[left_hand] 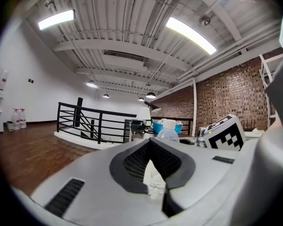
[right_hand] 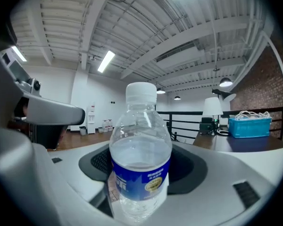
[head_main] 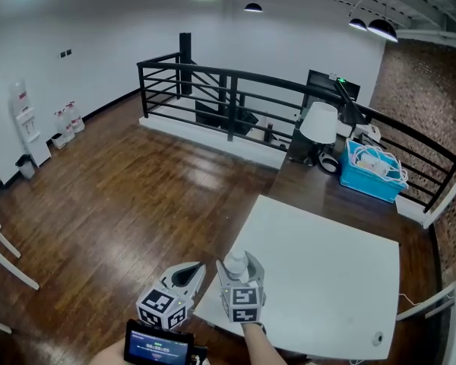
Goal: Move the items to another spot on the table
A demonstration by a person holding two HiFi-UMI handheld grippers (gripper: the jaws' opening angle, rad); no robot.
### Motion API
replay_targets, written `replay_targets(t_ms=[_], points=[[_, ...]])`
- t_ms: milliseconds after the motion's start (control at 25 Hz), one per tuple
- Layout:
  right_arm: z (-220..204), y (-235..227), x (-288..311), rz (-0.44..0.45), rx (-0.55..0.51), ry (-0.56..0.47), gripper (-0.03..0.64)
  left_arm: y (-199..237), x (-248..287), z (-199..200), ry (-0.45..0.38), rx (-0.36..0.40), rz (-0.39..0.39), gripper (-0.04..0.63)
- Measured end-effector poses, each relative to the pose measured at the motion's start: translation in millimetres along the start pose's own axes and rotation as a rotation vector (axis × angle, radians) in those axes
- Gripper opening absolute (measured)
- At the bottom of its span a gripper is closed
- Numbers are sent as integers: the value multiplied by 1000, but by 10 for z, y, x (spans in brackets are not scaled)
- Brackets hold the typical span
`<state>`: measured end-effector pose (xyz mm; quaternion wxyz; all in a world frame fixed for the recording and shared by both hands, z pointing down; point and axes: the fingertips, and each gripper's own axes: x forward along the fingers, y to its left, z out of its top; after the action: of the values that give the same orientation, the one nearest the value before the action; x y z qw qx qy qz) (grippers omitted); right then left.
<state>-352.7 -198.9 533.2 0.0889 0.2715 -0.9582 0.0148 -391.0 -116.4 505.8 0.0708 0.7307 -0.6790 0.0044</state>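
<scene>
Right gripper view: right gripper clamps an upright water bottle.
Left gripper view: left gripper closed, empty.
Head view: both near the white table corner.

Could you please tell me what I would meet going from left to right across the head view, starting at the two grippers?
Left gripper → right gripper with the water bottle between its jaws → white lamp → blue basket.
</scene>
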Motion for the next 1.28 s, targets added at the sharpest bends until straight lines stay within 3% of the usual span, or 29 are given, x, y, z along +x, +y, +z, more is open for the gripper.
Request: replay_targets(t_ms=[520,960,1280], points=[[1033,-15,-507,28,-37,-130,290,-229,-37,508,-30,14,40,23],[1162,-187,-862,13,-59,-153,290,-606,65,761,-66,35,14,23],[1231,-590,-1273,-45,-60,-165,290,-1148,307,841,-78,41,-58,23]])
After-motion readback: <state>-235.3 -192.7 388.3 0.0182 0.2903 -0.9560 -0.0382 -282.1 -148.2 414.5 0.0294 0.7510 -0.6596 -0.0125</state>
